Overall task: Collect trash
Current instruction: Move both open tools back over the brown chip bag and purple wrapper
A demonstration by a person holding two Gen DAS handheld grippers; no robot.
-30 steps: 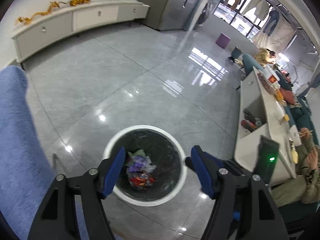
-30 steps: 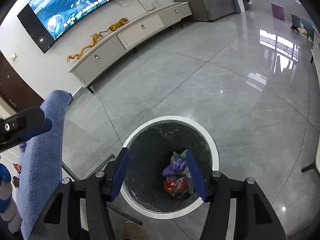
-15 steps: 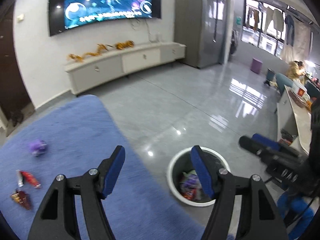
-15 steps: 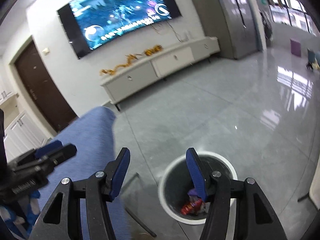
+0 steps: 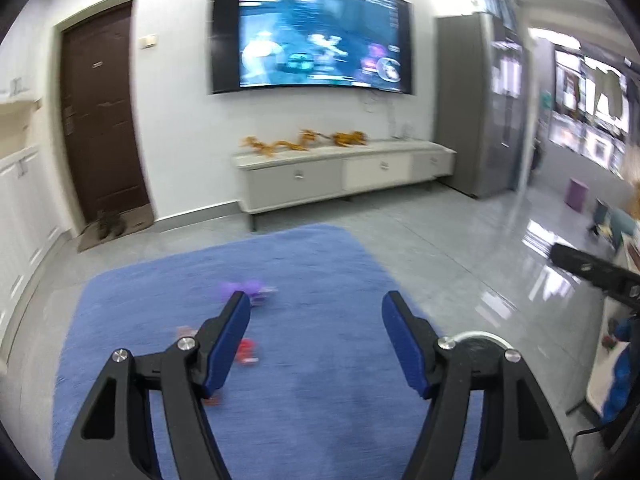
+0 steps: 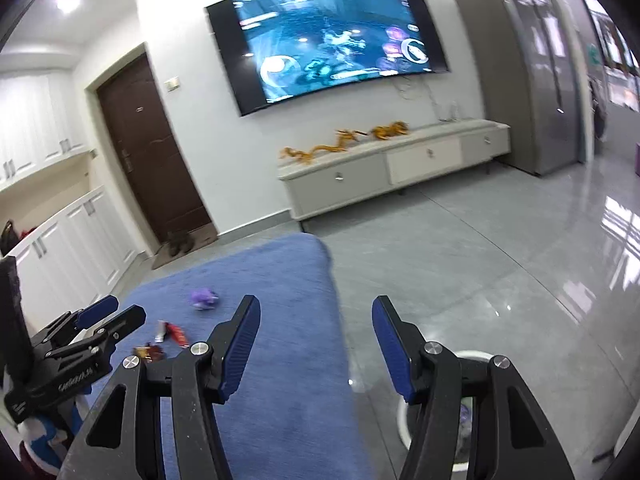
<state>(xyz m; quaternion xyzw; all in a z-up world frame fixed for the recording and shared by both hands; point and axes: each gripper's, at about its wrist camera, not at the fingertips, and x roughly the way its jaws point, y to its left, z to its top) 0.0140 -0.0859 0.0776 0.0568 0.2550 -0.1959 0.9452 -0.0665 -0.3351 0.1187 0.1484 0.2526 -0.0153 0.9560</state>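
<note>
While I hold both grippers above the blue fuzzy cloth-covered surface (image 6: 288, 360), this is how things lie, left to right:

Left gripper (image 5: 316, 320): my black two-finger tool with blue pads – jaws spread wide, nothing between them, over the cloth.

Wrapper scraps: a small red wrapper (image 6: 178, 334) and a brown one (image 6: 149, 353) lie on the cloth's left part, near each other.

Purple trash: a crumpled purple wrapper (image 6: 204, 298) lies further back on the cloth, apart from the red one.

Right gripper (image 6: 316, 324): the same kind of tool – jaws apart, empty, over the cloth's right edge.

Bin: the round white-rimmed trash bin (image 6: 402, 420) stands on the grey tiled floor (image 6: 500, 264), just right of the cloth, partly hidden behind my right finger; wrappers show inside.
</note>
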